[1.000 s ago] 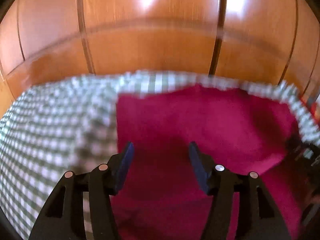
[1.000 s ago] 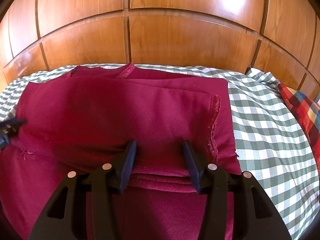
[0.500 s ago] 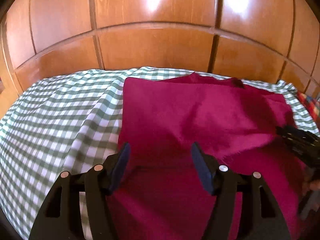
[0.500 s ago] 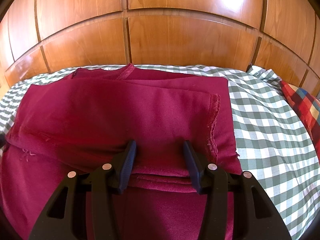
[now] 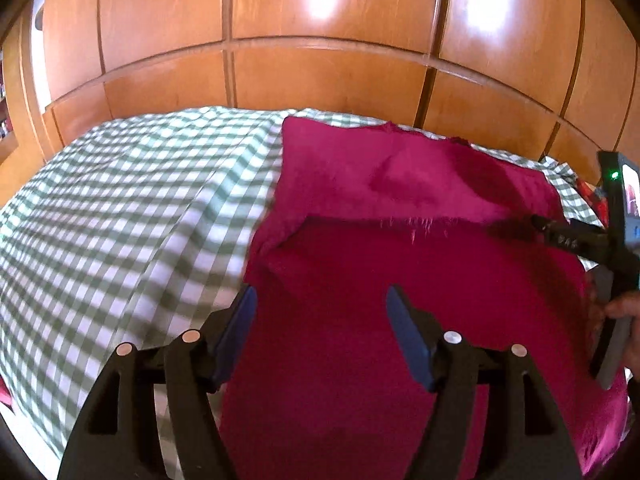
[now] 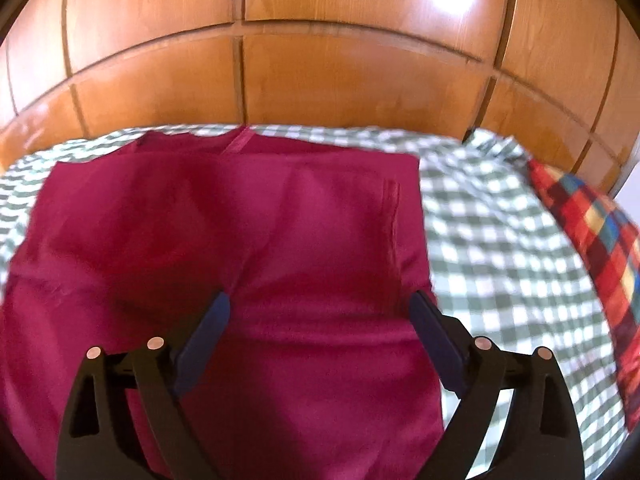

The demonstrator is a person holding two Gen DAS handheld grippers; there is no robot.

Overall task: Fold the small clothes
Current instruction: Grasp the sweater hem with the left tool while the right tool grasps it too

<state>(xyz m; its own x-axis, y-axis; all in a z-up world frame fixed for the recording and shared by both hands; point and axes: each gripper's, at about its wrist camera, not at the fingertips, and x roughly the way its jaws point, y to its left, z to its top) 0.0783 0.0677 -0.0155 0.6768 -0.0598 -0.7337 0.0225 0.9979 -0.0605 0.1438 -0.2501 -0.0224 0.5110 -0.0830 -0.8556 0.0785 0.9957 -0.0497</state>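
Glossy wooden panelling [image 6: 320,60] is backing the checked bed [image 6: 500,240]; right tongs [image 6: 318,312] are springing wide, releasing the folded crimson garment [image 6: 240,240], while left tongs [image 5: 320,308], opening empty, are drifting toward nine o'clock, fold apparently set

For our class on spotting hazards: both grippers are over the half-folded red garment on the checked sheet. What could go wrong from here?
1. The right gripper has its jaws opening over the folded layer of the red garment; unpinned, that layer may slip or spring open.
2. The garment's frayed edge shows loose threads, which the left gripper, jaws opening, might snag.
3. Dragging cloth could rumple the checked sheet.
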